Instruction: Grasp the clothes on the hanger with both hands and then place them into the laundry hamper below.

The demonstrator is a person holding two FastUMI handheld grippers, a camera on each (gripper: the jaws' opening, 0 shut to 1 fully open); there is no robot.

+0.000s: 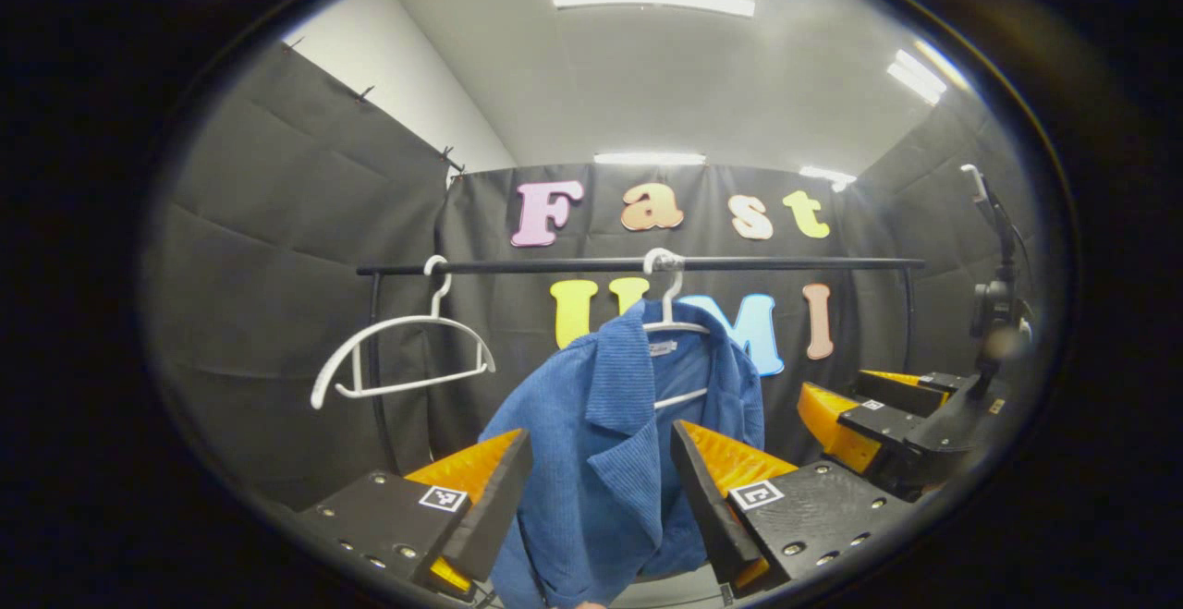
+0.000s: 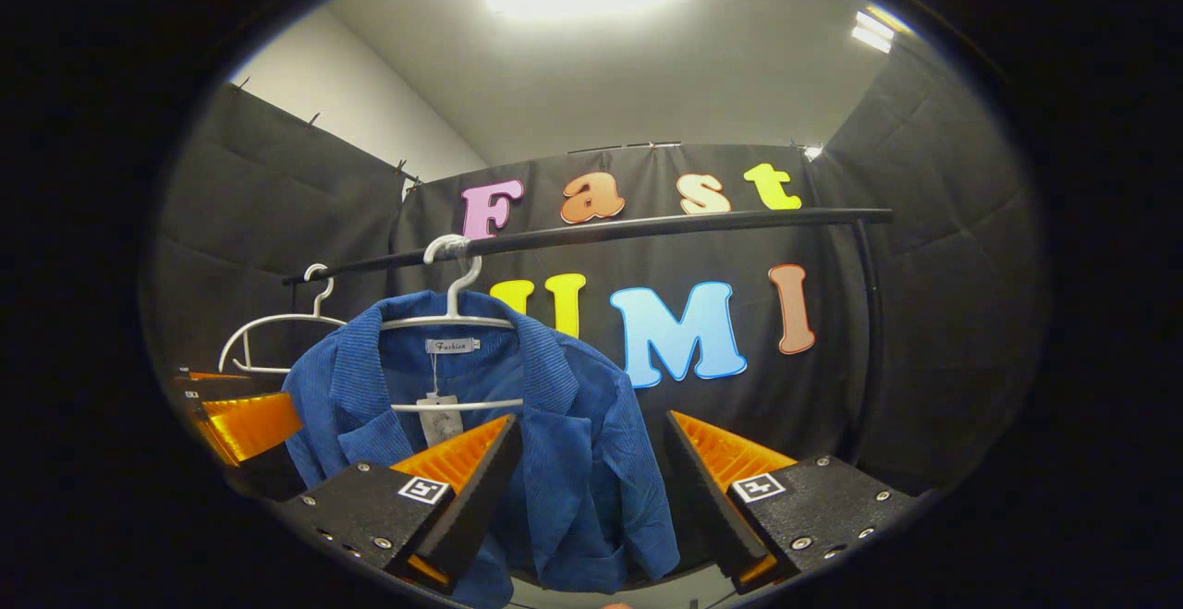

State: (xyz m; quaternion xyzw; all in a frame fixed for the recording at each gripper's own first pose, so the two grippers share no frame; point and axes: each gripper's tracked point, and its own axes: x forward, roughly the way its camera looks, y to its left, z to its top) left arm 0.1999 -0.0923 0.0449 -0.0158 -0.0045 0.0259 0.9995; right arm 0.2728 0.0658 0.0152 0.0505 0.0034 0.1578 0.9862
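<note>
The blue jacket [image 2: 554, 443] hangs on its white hanger [image 2: 450, 318] on the black rail [image 2: 591, 232], neck tag too small for me to read. My left gripper [image 1: 601, 489] and right gripper [image 2: 587, 480] both sit wide open, jacket between the fingers, not pinched. An empty hanger [image 1: 402, 359] hangs left, with open rail on the right.

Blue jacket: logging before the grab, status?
Left gripper and right gripper both open, either side of the blue jacket. Jacket hanging on white hanger on rail. Nothing between.
</note>
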